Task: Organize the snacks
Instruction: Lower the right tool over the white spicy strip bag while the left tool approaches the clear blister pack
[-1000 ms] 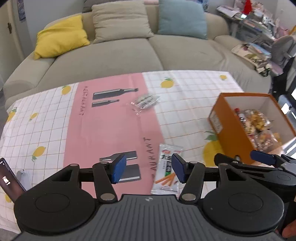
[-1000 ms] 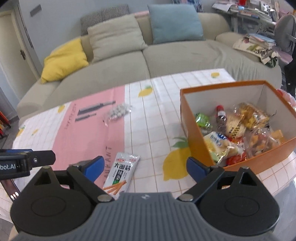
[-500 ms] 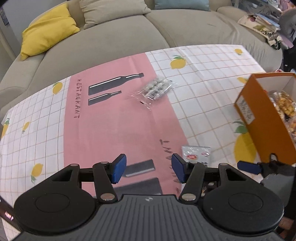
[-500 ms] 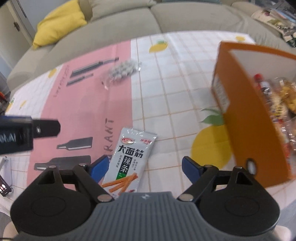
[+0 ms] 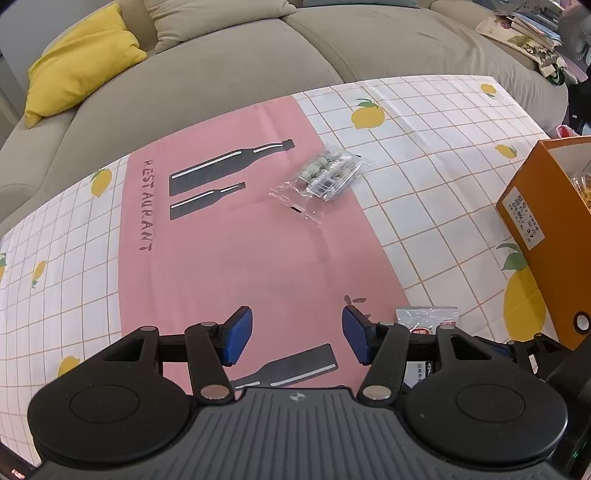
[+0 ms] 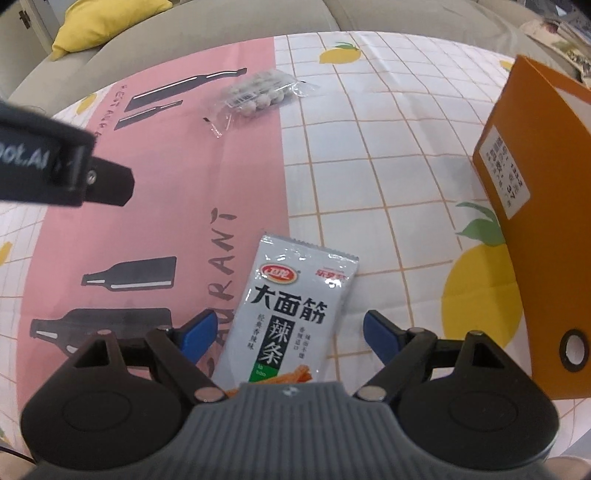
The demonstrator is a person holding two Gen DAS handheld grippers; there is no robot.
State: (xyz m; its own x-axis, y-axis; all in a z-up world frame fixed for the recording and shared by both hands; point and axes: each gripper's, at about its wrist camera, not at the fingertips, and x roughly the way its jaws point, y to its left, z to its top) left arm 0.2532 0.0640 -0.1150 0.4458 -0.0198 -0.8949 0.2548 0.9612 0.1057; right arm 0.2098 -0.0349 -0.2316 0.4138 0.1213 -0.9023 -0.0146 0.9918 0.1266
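A silver snack packet (image 6: 291,310) with black Chinese lettering lies flat on the tablecloth. My right gripper (image 6: 288,334) hovers low over it, open, its blue pads on either side of the packet and apart from it. The packet's top edge (image 5: 426,317) peeks out past my left gripper (image 5: 297,338), which stands open over the pink strip with nothing between its fingers. A clear bag of small round snacks (image 5: 325,175) (image 6: 258,92) lies farther up the pink strip. The orange box (image 6: 543,206) (image 5: 546,236) stands at the right.
A lemon-print tablecloth (image 5: 424,184) with a pink centre strip covers the table. A grey sofa (image 5: 258,62) with a yellow cushion (image 5: 81,62) runs behind it. Papers and clutter (image 5: 532,33) sit at the far right. The left gripper's body (image 6: 55,166) juts in from the left.
Both grippers have dropped closer to the table and moved forward. The silver packet now lies between the right gripper's pads, and the orange box has slid to the right edge of both views.
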